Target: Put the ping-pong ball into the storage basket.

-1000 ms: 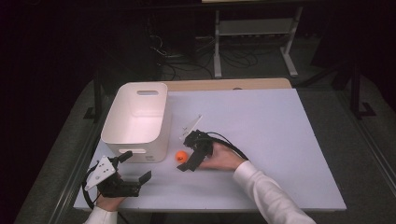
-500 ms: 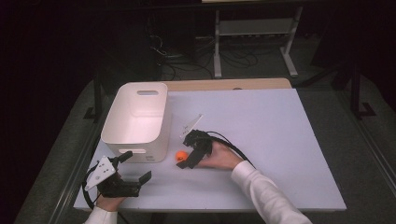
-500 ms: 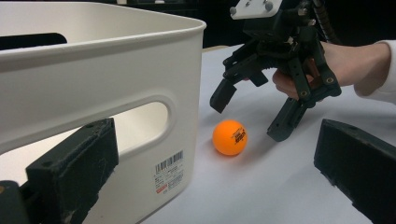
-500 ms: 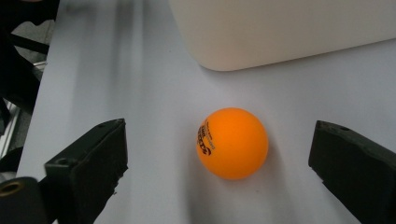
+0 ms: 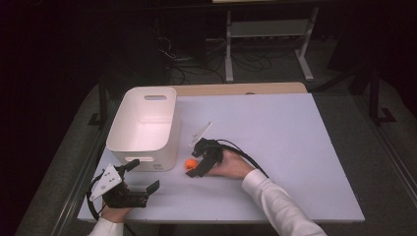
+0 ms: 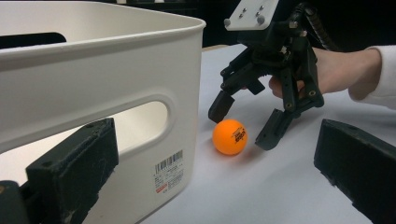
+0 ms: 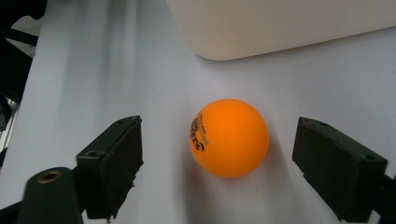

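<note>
High view: orange ping-pong ball (image 5: 190, 163) on bench (image 5: 295, 147), just beside white bin (image 5: 147, 147).

Left gripper view: left gripper (image 6: 219, 186) open, idle.

Right gripper view: right gripper (image 7: 217, 158) jaws have been closing, ball between, pads not touching. Risk: 1 pad hits 1st, ball rolls off.

The right gripper (image 5: 195, 167), black with a grey three-cornered plate on top, is held in the person's right hand (image 5: 231, 166), whose white-sleeved forearm (image 5: 275, 204) comes in from the lower right of the high view. It points toward the left and down at the counter. Its jaws have just been closing, yet both pads stand clear with a gap on each side. The left gripper (image 5: 142, 178) sits low at the near left corner in the left hand (image 5: 115, 212), jaws spread wide, aimed across toward the right gripper.
</note>
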`<state>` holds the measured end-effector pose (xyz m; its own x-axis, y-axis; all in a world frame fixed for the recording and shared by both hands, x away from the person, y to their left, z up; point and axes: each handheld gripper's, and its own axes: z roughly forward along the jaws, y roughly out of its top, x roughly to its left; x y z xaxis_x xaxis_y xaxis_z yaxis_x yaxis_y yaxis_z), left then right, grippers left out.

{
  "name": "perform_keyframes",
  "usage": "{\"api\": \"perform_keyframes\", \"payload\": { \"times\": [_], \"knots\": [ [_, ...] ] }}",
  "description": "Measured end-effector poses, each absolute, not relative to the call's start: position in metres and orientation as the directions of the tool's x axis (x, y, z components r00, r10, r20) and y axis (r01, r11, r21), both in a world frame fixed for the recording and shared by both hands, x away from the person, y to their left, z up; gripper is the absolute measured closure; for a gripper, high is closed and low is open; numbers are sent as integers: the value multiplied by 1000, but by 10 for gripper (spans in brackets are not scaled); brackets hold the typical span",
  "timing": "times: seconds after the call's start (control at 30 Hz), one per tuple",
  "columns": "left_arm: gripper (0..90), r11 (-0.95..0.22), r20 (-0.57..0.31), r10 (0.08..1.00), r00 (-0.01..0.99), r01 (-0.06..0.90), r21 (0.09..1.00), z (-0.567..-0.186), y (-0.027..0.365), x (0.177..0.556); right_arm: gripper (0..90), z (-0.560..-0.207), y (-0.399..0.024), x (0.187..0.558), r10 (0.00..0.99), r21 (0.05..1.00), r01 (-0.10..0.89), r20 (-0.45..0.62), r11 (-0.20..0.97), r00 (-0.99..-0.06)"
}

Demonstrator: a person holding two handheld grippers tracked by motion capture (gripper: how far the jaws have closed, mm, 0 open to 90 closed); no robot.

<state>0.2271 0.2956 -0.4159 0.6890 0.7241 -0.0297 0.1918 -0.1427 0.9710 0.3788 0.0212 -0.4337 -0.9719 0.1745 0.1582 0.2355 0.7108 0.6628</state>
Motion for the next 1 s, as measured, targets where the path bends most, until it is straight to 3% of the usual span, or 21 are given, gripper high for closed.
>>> {"api": "perform_keyframes", "payload": {
  "times": [0.3,0.67,1.0],
  "knots": [
    [0,-137,-34,723,690,192,972,-416,295,227,347,-435,22,380,141,680,225,177,698,-974],
    [0,-139,-33,722,691,192,972,-416,295,227,486,-439,26,378,118,670,196,160,716,-980],
    [0,-137,-34,721,692,191,972,-416,295,227,492,-434,23,378,109,671,203,179,713,-978]
  ]
}}
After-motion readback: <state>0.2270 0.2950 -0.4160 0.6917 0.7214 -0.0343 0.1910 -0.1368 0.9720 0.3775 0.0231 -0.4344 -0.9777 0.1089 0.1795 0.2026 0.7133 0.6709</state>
